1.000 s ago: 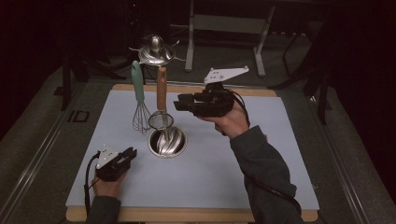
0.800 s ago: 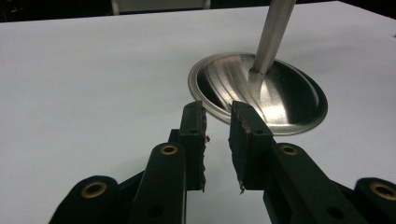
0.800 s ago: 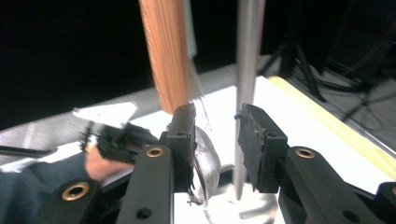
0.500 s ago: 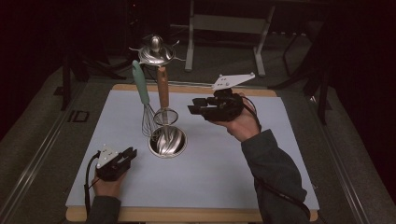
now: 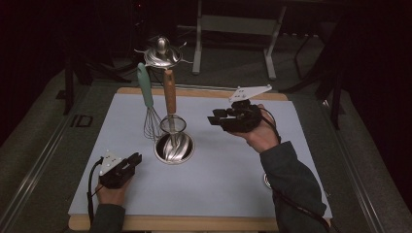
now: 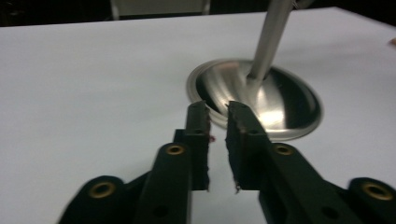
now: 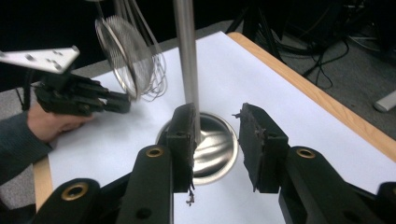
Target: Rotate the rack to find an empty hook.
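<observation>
A steel utensil stand (image 5: pixel 163 51) rises on a pole (image 7: pixel 187 60) from a round base (image 5: pixel 174 148) in the middle of the white mat. A teal-handled whisk (image 5: pixel 145 85) and a wooden-handled strainer (image 5: pixel 169 94) hang from its top hooks. The strainer's mesh (image 7: pixel 123 51) hangs beside the whisk wires (image 7: pixel 152 60). My right gripper (image 5: pixel 212 120) floats to the right of the stand, jaws open and empty, pointing at the pole (image 7: pixel 217 112). My left gripper (image 5: pixel 136 158) rests low on the mat left of the base (image 6: pixel 280 107), with a narrow empty gap between its jaws (image 6: pixel 217 107).
The white mat (image 5: pixel 228 189) covers a wooden table whose edge (image 5: pixel 194 223) runs along the front. A metal frame (image 5: pixel 233 24) stands behind the table. Cables (image 7: pixel 327 60) lie on the dark floor past the table's side.
My right gripper has drawn back to the right from the strainer's wooden handle, leaving the strainer hanging on the stand. The left gripper has stayed put.
</observation>
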A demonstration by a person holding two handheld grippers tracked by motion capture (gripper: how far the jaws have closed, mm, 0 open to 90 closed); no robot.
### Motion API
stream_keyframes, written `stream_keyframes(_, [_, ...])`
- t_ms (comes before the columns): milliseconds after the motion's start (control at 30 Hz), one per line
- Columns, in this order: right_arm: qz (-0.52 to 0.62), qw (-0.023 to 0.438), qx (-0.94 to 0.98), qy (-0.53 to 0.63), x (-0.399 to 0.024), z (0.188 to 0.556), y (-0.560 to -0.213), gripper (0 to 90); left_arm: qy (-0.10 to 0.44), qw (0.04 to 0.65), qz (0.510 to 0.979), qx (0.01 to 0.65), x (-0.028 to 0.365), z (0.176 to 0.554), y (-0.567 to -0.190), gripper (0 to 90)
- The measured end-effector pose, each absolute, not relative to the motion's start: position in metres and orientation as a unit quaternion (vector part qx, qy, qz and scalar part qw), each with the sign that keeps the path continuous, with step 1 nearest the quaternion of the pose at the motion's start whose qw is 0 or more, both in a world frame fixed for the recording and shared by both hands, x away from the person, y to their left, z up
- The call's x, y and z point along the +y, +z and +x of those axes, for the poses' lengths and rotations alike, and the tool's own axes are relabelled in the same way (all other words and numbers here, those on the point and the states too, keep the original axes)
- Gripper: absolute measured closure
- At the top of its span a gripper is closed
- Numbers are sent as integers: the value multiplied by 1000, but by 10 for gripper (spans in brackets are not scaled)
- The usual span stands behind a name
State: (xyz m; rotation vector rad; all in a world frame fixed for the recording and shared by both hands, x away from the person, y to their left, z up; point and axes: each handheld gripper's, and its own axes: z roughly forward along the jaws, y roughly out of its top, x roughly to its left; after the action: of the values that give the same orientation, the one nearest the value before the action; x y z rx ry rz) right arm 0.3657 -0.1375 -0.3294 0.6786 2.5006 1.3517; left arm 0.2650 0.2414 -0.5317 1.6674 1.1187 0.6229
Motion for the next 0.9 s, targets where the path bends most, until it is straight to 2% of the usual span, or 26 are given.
stream_keyframes(33, [237,108,850,459,-142,367,-332,645,256,503,687,457,240,264,-528,853])
stream_keyframes(167, [246,108,848,457,-148,368,-337,645,258,529,684,432,233,256,-509,892])
stream_keyframes(567, [283,100,844,444,-172,369,-365,620,275,613,652,353,208,236,-435,895])
stream_keyframes(900, [292,90,845,439,-176,369,-377,620,298,649,633,298,194,246,-367,894])
